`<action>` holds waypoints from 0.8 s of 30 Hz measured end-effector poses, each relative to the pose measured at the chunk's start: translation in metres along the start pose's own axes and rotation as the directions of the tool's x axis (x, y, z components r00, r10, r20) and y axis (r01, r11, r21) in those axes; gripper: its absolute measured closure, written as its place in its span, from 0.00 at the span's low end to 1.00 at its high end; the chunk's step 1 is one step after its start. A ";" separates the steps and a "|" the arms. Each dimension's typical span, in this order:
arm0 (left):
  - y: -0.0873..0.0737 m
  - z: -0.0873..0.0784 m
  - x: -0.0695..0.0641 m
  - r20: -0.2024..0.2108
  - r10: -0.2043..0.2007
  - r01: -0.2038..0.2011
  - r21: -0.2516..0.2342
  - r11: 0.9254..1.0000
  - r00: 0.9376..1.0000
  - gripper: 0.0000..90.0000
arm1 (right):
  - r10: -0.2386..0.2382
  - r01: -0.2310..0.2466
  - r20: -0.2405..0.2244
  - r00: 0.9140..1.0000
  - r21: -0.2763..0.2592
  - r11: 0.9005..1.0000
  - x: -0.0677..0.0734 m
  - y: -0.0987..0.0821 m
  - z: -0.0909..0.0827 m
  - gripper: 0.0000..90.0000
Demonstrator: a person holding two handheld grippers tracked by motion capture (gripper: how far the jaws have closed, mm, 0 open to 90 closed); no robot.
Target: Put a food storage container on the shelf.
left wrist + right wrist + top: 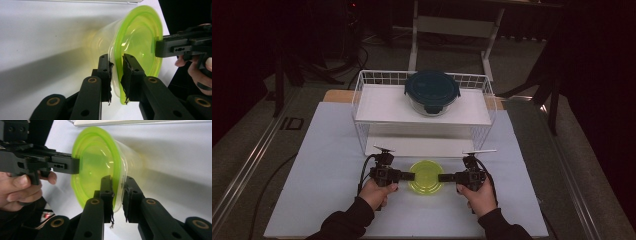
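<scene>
Green-lidded container (425,176) is sitting on the desk (327,150) between your two tools; you're clamping each hand-held gripper, left (406,175) and right (445,177), onto opposite rim edges, probably so it's staying level.

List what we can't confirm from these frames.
- Glass container contents: high view, dark lid covers it, frame dim.
- Green-lidded tub contents: high view, lid on top; both gripper views show the clear wall washed out.
- Rack lower shelf: high view, upper shelf hides its back.
</scene>
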State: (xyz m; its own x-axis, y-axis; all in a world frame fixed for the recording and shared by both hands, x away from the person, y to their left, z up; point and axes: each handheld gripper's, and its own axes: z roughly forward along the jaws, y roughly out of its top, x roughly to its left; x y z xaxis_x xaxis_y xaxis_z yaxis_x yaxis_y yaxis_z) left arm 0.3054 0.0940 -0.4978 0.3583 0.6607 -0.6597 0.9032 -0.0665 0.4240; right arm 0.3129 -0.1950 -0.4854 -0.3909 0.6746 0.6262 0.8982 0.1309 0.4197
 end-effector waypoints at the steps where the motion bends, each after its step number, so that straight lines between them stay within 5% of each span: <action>1: 0.000 -0.001 -0.001 -0.007 0.006 -0.006 -0.002 1.000 1.000 0.88 | -0.001 0.001 0.006 1.000 -0.002 1.000 0.002 -0.001 0.000 0.90; 24: 0.003 -0.038 -0.033 0.016 0.047 -0.046 -0.064 0.997 0.999 0.88 | -0.102 0.103 0.015 0.995 -0.058 0.993 0.040 0.003 -0.032 0.90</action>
State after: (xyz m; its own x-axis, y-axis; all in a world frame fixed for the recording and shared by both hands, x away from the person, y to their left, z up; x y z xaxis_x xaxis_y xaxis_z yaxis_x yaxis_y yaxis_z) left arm 0.2872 0.1005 -0.4516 0.4036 0.6451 -0.6488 0.8692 -0.0489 0.4921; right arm 0.2940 -0.1913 -0.4381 -0.4774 0.6689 0.5698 0.8401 0.1574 0.5192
